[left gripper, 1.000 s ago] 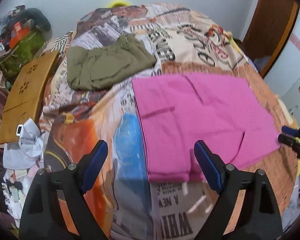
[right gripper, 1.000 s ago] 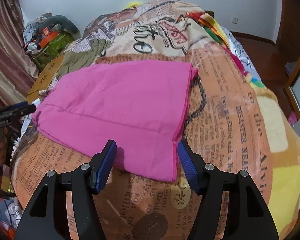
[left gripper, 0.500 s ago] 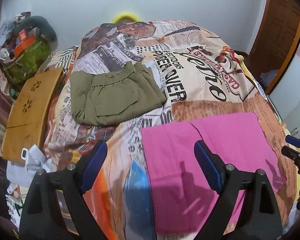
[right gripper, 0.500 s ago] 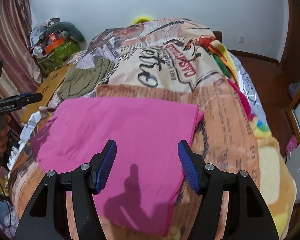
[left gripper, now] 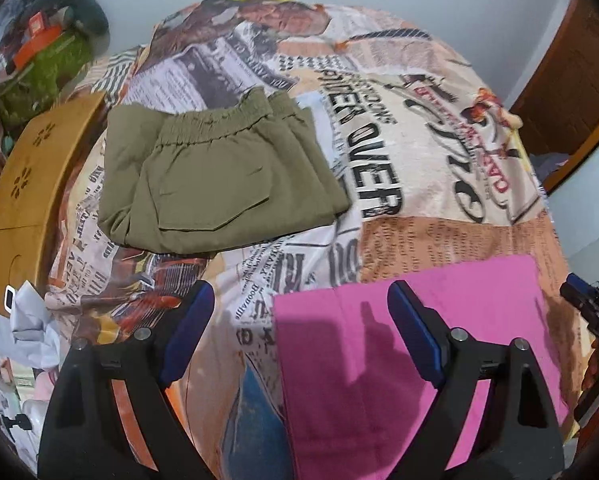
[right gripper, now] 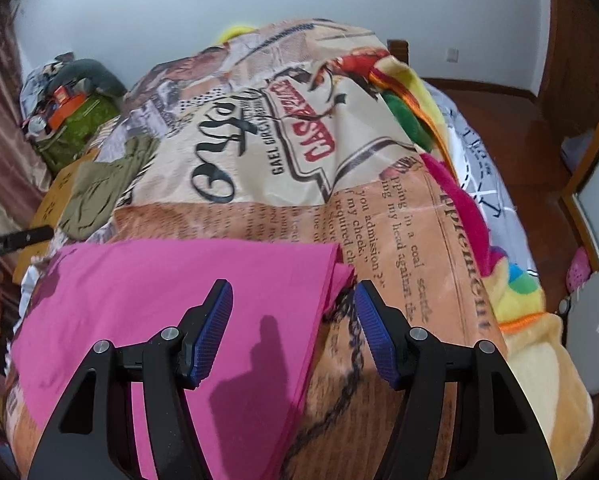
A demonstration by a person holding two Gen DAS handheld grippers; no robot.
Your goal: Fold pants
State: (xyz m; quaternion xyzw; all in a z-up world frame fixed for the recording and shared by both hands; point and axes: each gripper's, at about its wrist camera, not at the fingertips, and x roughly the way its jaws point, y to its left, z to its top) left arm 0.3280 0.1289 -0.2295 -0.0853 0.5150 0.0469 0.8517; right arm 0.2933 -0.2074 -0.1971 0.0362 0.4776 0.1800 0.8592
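Pink pants (left gripper: 411,360) lie flat and folded on the bed, low in both views (right gripper: 171,320). My left gripper (left gripper: 299,332) is open and empty, raised above the pants' left edge. My right gripper (right gripper: 293,328) is open and empty, raised above the pants' far right corner. Olive green pants (left gripper: 215,180) lie folded further back on the bed, also at the left in the right wrist view (right gripper: 99,196). The right gripper's tip (left gripper: 591,312) shows at the right edge of the left wrist view.
The bed has a newspaper-print cover (left gripper: 419,140). A wooden board (left gripper: 27,192) and crumpled white paper (left gripper: 23,328) sit at the bed's left side. A green bag (left gripper: 39,68) is by the wall. A colourful blanket (right gripper: 511,280) hangs at the right edge.
Both grippers have lifted and pulled back from the pink pants, which now sit lower in each view. The olive pants have come closer to centre in the left wrist view. Both jaws stayed open.
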